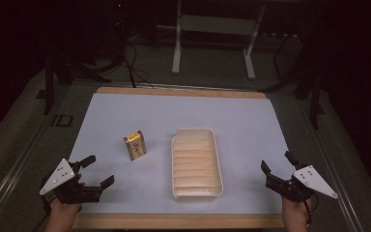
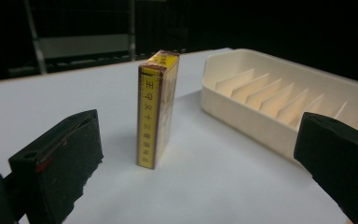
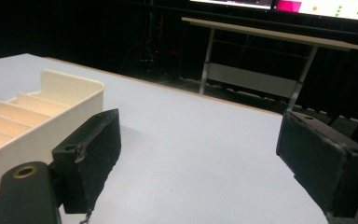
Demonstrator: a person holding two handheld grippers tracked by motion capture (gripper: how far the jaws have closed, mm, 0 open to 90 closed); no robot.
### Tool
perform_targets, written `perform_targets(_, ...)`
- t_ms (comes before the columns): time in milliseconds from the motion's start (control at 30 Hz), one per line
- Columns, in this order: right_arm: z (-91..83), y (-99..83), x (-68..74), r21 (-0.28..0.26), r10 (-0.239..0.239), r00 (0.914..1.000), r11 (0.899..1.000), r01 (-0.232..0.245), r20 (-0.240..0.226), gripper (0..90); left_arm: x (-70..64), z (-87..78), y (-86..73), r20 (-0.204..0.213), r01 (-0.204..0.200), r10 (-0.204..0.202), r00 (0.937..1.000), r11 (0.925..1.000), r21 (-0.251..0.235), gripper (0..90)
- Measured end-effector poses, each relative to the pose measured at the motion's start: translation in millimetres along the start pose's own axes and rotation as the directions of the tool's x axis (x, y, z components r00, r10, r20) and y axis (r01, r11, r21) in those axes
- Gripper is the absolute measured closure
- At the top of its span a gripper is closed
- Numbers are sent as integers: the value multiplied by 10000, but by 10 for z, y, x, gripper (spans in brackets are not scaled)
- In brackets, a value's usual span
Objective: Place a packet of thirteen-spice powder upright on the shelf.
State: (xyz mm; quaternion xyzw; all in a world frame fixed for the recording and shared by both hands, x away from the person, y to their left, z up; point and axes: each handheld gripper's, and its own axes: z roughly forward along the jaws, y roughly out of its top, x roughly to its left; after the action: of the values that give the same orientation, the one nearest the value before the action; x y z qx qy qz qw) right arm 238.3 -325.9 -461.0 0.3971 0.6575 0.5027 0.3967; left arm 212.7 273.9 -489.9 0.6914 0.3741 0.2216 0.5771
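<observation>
A small yellow box with a dark red border (image 1: 135, 145) stands upright on the pale blue mat, left of centre; the left gripper view shows its narrow printed side (image 2: 154, 109). A cream tray with ribbed dividers (image 1: 216, 159) lies at the middle of the mat. My left gripper (image 1: 99, 170) hovers open at the mat's front left, pointing toward the yellow box, a short way from it, nothing between its jaws (image 2: 200, 163). My right gripper (image 1: 276, 163) is open at the front right, right of the tray, holding nothing (image 3: 200, 154).
The mat lies on a wooden board (image 1: 178, 221) on a grey-carpeted floor. A white metal stand (image 1: 212, 29) and cables (image 1: 133, 63) sit beyond the far edge in the dark. In the right gripper view the tray's wall (image 3: 60, 126) is close to the left jaw.
</observation>
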Motion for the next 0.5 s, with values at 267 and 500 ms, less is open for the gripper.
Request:
perform_targets(267, 16, -14, 21, 134, -40, 9999, 9999, 42, -152, 139, -13, 26, 7, 83, -335, 333, 9994, 9993, 172, 13)
perform_targets(500, 26, -16, 18, 254, -54, 9997, 9997, 59, -224, 140, -14, 88, 22, 608, -748, 694, 9957, 9929, 928, 13)
